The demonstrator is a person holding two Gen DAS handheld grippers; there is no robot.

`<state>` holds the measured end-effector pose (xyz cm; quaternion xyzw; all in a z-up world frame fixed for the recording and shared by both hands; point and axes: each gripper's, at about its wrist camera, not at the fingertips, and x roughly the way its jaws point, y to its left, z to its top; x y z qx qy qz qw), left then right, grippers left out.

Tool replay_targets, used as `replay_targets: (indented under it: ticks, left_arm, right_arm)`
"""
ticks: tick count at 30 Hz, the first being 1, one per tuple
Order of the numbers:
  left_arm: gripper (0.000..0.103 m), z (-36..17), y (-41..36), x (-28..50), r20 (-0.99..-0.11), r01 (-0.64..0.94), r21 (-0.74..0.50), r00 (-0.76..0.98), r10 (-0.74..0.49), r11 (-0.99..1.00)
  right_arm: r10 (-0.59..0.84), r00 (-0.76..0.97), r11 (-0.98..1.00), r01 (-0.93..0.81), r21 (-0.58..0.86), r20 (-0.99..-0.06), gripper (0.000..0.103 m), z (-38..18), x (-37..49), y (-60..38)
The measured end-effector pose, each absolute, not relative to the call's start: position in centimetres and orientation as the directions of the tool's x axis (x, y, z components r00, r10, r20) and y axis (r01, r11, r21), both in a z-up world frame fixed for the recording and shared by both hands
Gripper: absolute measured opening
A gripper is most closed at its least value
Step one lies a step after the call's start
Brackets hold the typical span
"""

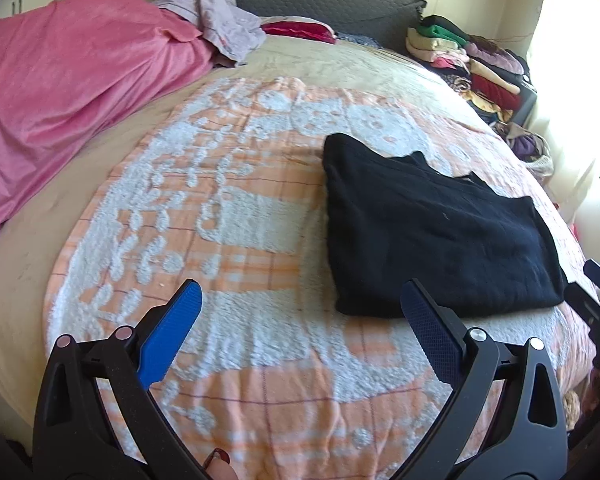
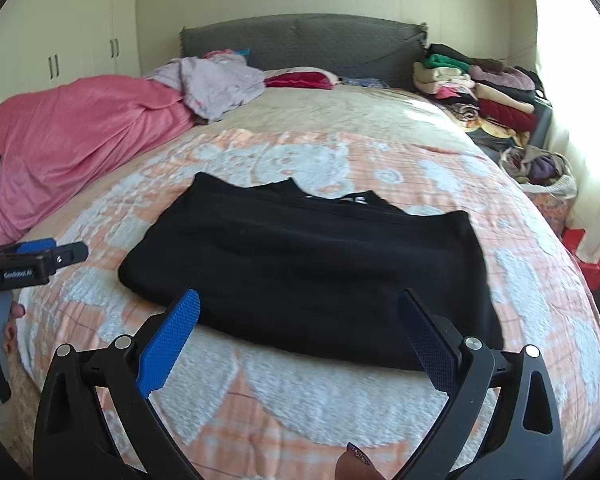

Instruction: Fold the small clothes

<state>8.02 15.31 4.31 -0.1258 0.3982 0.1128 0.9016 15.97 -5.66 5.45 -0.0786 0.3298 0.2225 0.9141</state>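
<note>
A bed [image 2: 340, 116] with a gray padded headboard [image 2: 300, 40] carries an orange-and-white patterned blanket [image 2: 300, 400], on which a folded black garment [image 2: 308, 264] lies flat. A rumpled pink cover [image 2: 68, 132] (topped by a crumpled lilac cloth [image 2: 216, 84]) fills its left side; stacked clothes [image 2: 480, 88] crowd the far right corner.

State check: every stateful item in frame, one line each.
Black knit garment: folded flat on the orange-and-white blanket, not gripped.
Left gripper: open, empty.
Right gripper: open, empty, at the garment's near edge.
Pink bedcover: bunched up.
Side pile of clothes: stacked, mostly folded.
</note>
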Motion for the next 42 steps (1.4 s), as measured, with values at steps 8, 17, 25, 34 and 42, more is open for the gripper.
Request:
replay_targets:
  ticks: [8,17,25,34,42]
  left_arm:
    - [0.093,4.6,17.1,8.3,-0.741,-0.34,-0.132,0.658,0.135,0.931]
    - [0.093,4.4,18.5,9.5,-0.745,-0.363,-0.135,0.651,0.147,0.922]
    - [0.093,4.7,19.5,11.0,-0.742,-0.375,-0.125,0.65,0.164,0.919]
    - [0.093,4.8,20.2,13.2,-0.744,-0.373,-0.114,0.646,0.17,0.921]
    - [0.093,4.4,19.8,15.6,-0.754,-0.347,-0.106,0.639,0.152,0.932]
  right_arm:
    - [0.403,0.644,0.843,-0.537,-0.01,-0.65,0.098,5.1,16.0,-1.5]
    - [0.442,0.598,0.793,-0.609,-0.021,-0.669,0.098,4.3,16.1,2.4]
    - [0.438,0.573,0.755,-0.653,-0.063,-0.692,0.098,3.0,15.9,5.0]
    - [0.405,0.563,0.742,-0.663,-0.101,-0.72,0.098,1.0,16.5,6.2]
    - [0.375,0.559,0.734,-0.666,-0.131,-0.739,0.098,-0.7,17.1,6.9]
